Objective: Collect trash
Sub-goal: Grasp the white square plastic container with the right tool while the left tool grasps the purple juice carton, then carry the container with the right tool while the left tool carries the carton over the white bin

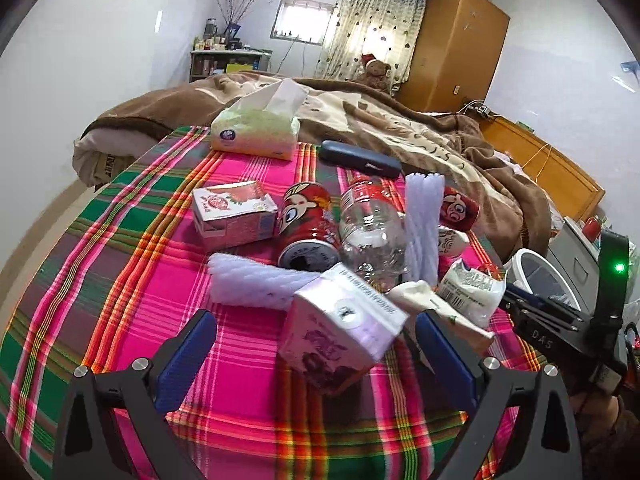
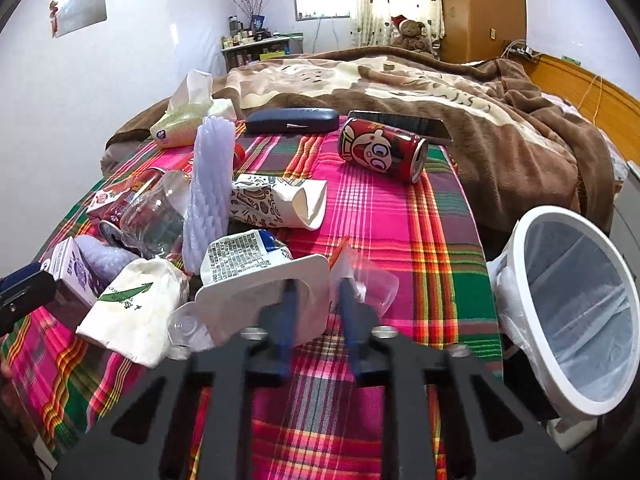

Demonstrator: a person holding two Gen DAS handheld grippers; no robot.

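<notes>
A: Biggest first. Bed point(image 1: 400, 128) at the far side with a brown blanket; the plaid cloth point(image 1: 132, 264) covers the near surface, and all the trash sits on it.

B: Bin?

A: White bin point(image 2: 532, 280) with a clear liner, near right, just off the cloth's right edge, mouth tilted toward the camera.

B: Trash pile?

A: Mostly centre-left. Clear bottle point(image 1: 370, 228) on its side, red can point(image 1: 306, 226) touching it on the left, pink carton point(image 1: 234, 214) left of that. One foam sleeve point(image 1: 422, 226) stands upright right of the bottle, another point(image 1: 256, 284) lies flat in front of the can. Second red can point(image 2: 382, 150) lies alone, far right. Crumpled paper cup point(image 2: 276, 204) in the middle, white napkin point(image 2: 132, 312) near left.

B: Left gripper?

A: Left gripper point(image 1: 316, 354) is spread wide, blue fingers point(image 1: 186, 360) either side of a purple milk carton point(image 1: 340, 336); the carton is tilted and neither finger touches it.

B: Right?

A: Right gripper point(image 2: 316, 312) has its fingers point(image 2: 288, 320) drawn in narrow at a white plastic tray point(image 2: 264, 296) and a clear wrapper point(image 2: 372, 280). Can't tell whether they actually pinch either one.

B: Non-trash?

A: Tissue pack point(image 1: 256, 132) and dark glasses case point(image 1: 360, 159) at the far edge.
</notes>
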